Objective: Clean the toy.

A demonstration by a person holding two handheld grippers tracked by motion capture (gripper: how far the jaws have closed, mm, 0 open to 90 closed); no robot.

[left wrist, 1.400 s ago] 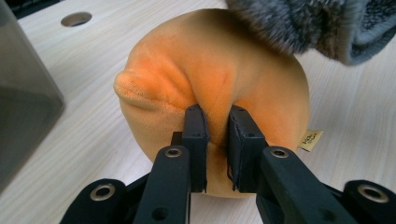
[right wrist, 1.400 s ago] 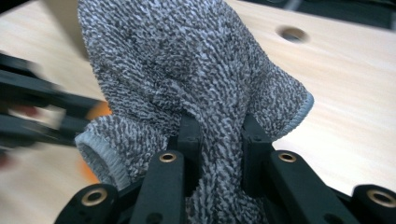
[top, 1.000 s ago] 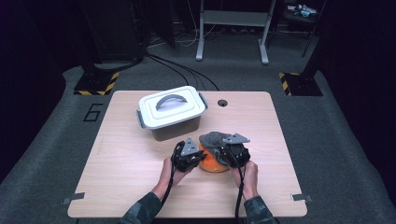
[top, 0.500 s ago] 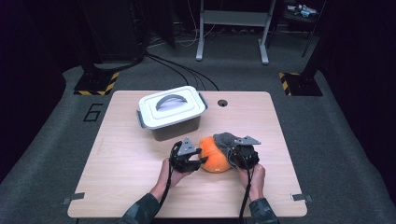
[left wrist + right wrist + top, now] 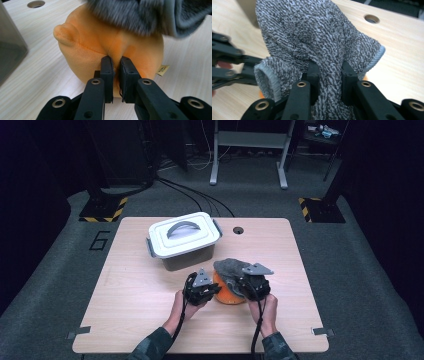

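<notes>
Grey knit cloth [image 5: 234, 268] drapes the orange plush [image 5: 227, 293], centre frame. Right hand-held gripper [image 5: 329, 75] pinches cloth; left hand-held gripper [image 5: 117, 65] has just been closing and pinches plush.

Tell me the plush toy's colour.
Orange; the plush toy shows best in the left gripper view.

Fuzzy orange plush toy [image 5: 105, 42], nubbly grey terry cloth [image 5: 319, 42], matt pale wood table [image 5: 130, 290].

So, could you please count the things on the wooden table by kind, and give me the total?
Orange plush toy: 1
Grey knitted cloth: 1
Grey plastic box with white handled lid: 1
Hand-held black grippers, left and right: 2
Total: 5
</notes>
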